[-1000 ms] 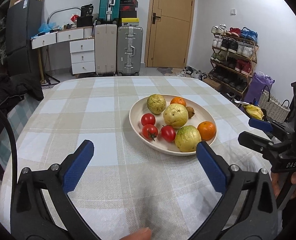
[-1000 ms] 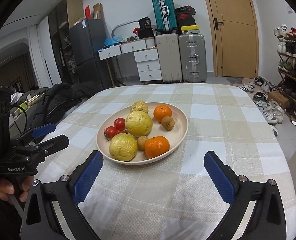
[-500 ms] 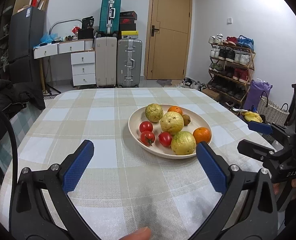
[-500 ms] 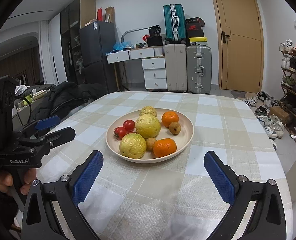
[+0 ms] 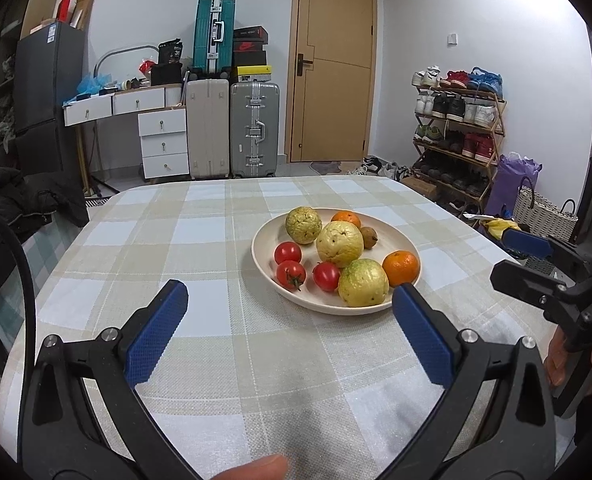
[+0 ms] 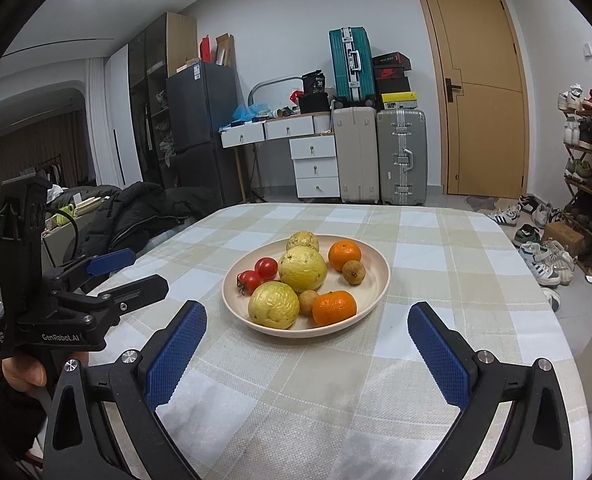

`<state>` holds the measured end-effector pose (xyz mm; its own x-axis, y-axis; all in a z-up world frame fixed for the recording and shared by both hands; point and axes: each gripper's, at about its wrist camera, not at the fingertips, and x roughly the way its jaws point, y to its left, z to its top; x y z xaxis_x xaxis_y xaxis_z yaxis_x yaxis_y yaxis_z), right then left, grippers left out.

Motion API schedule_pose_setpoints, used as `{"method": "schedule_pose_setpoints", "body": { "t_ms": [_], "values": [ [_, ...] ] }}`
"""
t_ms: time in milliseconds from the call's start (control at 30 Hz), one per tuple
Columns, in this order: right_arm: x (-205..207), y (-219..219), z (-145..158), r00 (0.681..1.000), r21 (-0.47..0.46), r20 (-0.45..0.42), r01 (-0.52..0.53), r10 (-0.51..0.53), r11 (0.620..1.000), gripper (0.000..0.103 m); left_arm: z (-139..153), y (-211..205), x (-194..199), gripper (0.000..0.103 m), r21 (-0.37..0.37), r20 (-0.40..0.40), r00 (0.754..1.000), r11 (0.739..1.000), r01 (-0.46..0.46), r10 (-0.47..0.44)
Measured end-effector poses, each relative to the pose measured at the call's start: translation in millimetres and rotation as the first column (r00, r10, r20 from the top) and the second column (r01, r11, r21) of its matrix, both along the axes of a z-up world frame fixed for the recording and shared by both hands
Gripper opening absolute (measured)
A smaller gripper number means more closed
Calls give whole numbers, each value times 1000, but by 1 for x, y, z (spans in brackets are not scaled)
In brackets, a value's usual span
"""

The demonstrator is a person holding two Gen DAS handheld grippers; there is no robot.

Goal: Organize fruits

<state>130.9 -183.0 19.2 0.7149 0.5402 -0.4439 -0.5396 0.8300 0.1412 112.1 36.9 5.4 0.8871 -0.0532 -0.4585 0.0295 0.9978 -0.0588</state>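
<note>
A cream plate [image 5: 262, 244] [image 6: 377, 278] on the checked tablecloth holds three yellow-green guavas [image 5: 339, 238] [image 6: 302, 269], three red tomatoes [image 5: 292, 274] [image 6: 266, 268], two oranges [image 5: 401, 268] [image 6: 333, 307] and small brown fruits [image 5: 368, 237] [image 6: 353, 272]. My left gripper [image 5: 290, 294] is open, empty, hovering just short of the plate's near rim. My right gripper [image 6: 307, 314] is open and empty too, its blue pads [image 6: 437, 358] flanking the plate's near edge. Each gripper shows in the other's view, the right gripper [image 5: 535, 264] at the right and the left gripper [image 6: 116, 276] at the left.
The table [image 5: 200, 240] fills the foreground. A black jacket [image 5: 12, 204] hangs over a chair at the left. Behind stand suitcases [image 5: 254, 128], white drawers [image 5: 164, 142], a door [image 5: 331, 64] and a shoe rack [image 5: 455, 132]. A hand [image 6: 24, 368] holds the left gripper.
Both grippers have tilted up and drawn back slightly, so the plate sits lower and farther in each view. Nothing was touched; both stay open.
</note>
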Motion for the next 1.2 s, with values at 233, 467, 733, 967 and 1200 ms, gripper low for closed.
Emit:
{"method": "schedule_pose_setpoints", "body": {
  "t_ms": [233,467,733,967,1200],
  "values": [
    [-4,5,1,1000,-27,9,-8,8,1000,103,0,-1,2,102,1,-3,1000,1000,4,-4],
    [-5,5,2,1000,-28,9,-10,10,1000,103,-1,-1,2,102,2,-4,1000,1000,4,-4],
    [-4,4,2,1000,-29,5,-11,11,1000,103,-1,-1,2,102,3,-4,1000,1000,3,-3],
    [-5,4,2,1000,-30,6,-11,11,999,103,-1,-1,2,102,4,-4,1000,1000,4,-4],
    [-4,4,2,1000,-29,5,-11,11,1000,103,-2,-3,3,102,13,2,1000,1000,12,-12]
  ]
}}
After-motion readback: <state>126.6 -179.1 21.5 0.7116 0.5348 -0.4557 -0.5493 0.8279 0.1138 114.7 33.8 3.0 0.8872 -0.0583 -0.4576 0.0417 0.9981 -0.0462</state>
